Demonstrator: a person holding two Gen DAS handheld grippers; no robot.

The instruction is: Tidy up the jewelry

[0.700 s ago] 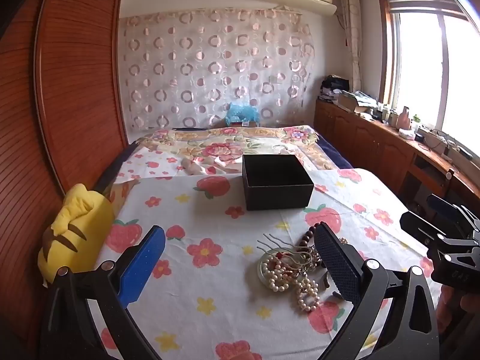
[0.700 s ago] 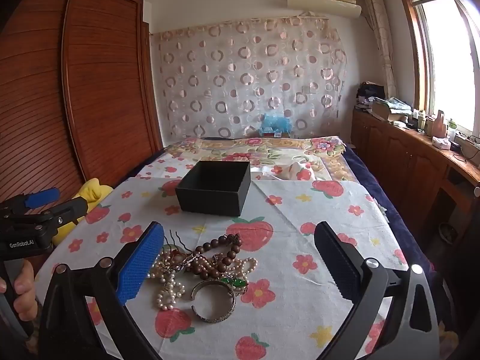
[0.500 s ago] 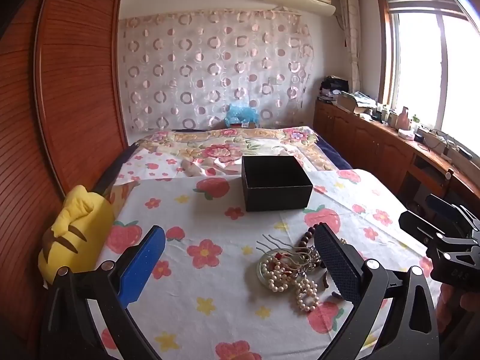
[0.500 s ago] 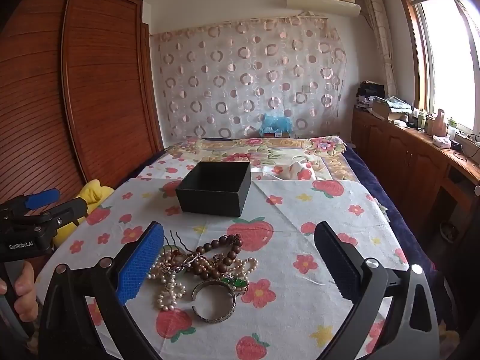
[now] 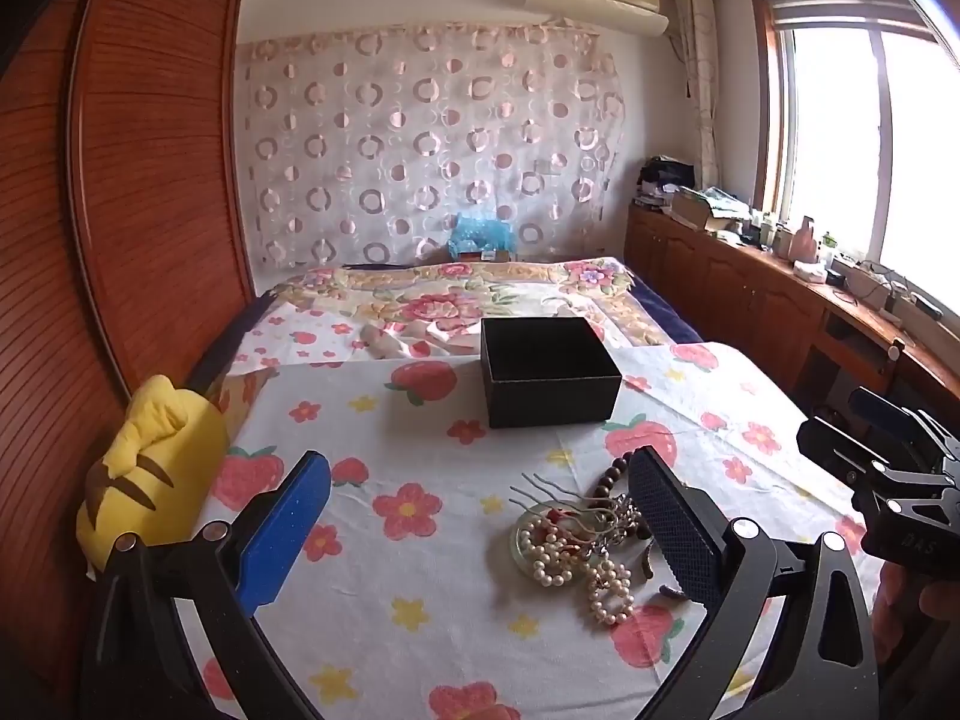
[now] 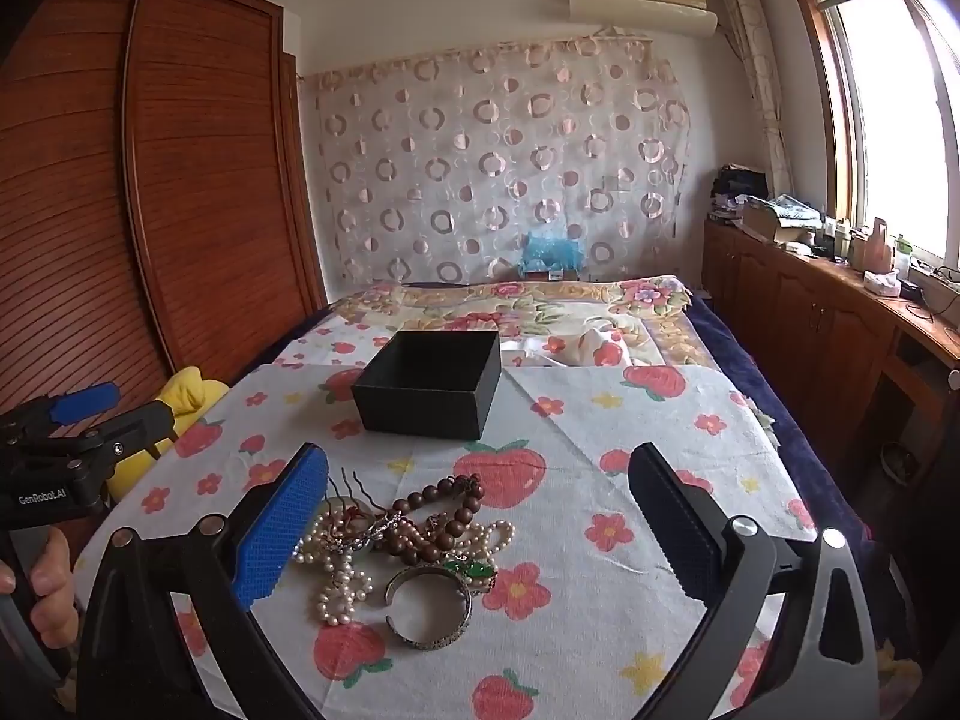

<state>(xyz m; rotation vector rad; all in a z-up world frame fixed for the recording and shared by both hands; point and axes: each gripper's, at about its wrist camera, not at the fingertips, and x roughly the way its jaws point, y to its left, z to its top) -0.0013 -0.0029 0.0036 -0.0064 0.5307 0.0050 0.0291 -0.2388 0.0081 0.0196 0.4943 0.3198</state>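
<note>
A tangled pile of jewelry lies on the strawberry-print cloth: pearl strands, brown wooden beads, a hair comb, a green pendant and a silver bangle. It also shows in the left wrist view. An open, empty black box stands behind the pile; it also shows in the left wrist view. My left gripper is open and empty, with the pile just inside its right finger. My right gripper is open and empty, with the pile just inside its left finger.
A yellow plush toy lies at the left edge of the cloth. A wooden wardrobe stands on the left. A low wooden cabinet with clutter runs under the window on the right. The bed extends behind the box.
</note>
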